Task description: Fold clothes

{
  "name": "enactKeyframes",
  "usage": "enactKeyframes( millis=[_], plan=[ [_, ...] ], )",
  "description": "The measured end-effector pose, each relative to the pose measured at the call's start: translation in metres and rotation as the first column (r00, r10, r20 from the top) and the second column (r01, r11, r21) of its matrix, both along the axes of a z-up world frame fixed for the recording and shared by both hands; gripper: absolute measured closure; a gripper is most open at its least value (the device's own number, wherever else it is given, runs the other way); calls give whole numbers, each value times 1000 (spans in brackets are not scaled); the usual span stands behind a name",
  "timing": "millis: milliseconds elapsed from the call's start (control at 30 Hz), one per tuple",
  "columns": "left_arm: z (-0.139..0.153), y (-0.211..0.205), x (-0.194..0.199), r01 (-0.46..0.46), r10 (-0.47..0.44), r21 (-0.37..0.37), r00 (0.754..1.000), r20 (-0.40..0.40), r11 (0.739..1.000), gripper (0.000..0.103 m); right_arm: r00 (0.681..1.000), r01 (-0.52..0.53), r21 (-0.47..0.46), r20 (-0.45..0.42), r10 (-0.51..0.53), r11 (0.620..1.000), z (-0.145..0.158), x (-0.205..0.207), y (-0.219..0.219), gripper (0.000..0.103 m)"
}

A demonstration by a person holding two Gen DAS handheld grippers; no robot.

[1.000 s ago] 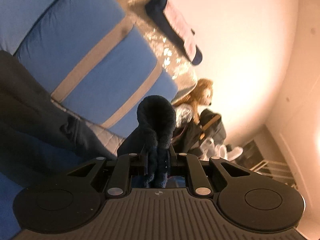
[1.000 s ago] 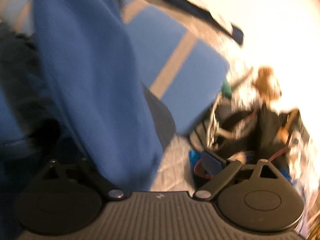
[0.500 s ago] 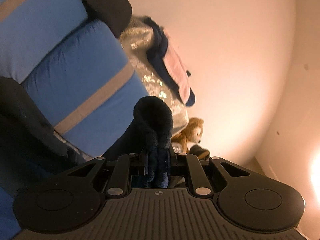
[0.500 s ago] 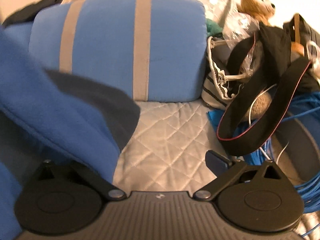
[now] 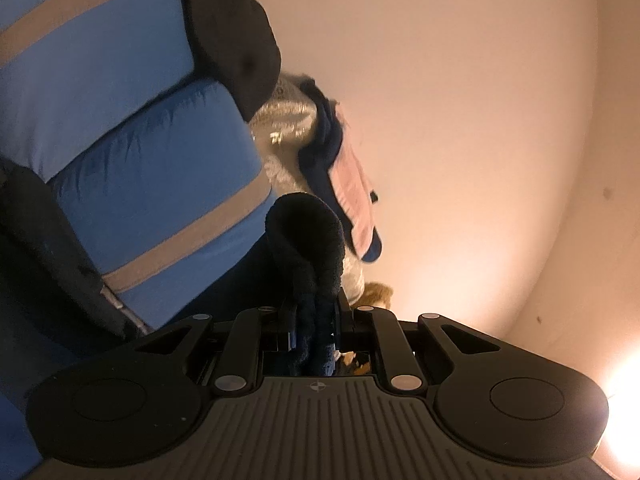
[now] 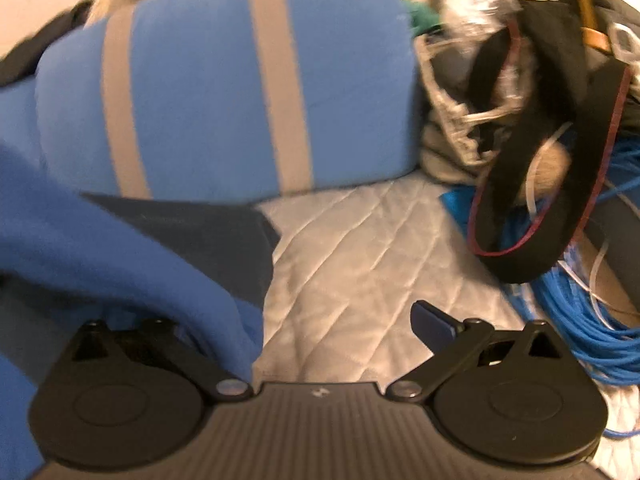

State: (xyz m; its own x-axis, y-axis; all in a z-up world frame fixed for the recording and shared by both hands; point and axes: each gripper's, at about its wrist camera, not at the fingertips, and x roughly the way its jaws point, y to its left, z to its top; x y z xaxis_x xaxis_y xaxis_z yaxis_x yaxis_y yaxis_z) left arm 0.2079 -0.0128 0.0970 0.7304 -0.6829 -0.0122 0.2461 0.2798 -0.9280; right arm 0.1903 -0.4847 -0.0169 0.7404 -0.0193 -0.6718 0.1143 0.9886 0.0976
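In the left wrist view my left gripper [image 5: 314,320] is shut on a bunched fold of dark fleece fabric [image 5: 308,248], which stands up as a rounded hump above the jaws. In the right wrist view a blue fleece garment [image 6: 100,248] with a dark grey panel [image 6: 200,232] lies draped across the lower left. It covers the left finger of my right gripper [image 6: 340,320]. The right fingertip [image 6: 434,322] stands far out to the side, so this gripper is open, with only the quilted bedcover between its fingers.
A blue pillow with grey stripes [image 6: 224,92] lies behind the quilted grey bedcover [image 6: 360,248]. To the right are a black strap with a red edge [image 6: 520,200], a coil of blue cable [image 6: 580,312] and bags. The left view faces a pale wall [image 5: 460,120] and a teddy bear [image 5: 376,294].
The left view has tipped up toward the wall, its grip on the fleece unchanged. The right view has rolled level, and the blue garment has slid from the centre to the lower left.
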Motion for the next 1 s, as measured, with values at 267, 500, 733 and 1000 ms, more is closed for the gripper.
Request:
enactKeyframes(
  millis=[267, 500, 733, 1000],
  plan=[
    [12, 15, 10, -42, 42, -29, 999, -4, 999, 88, 989, -146, 25, -25, 146, 989, -15, 12, 21, 0],
    [17, 30, 12, -68, 68, -39, 998, 1, 997, 88, 971, -239, -152, -58, 232, 959, -13, 17, 29, 0],
    [4, 47, 13, -120, 121, 9, 992, -27, 993, 88, 957, -283, -232, -13, 288, 931, 14, 26, 9, 0],
    [-17, 55, 14, -145, 142, -29, 986, -88, 989, 88, 968, -246, -24, -58, 244, 969, -6, 31, 1, 0]
  ],
)
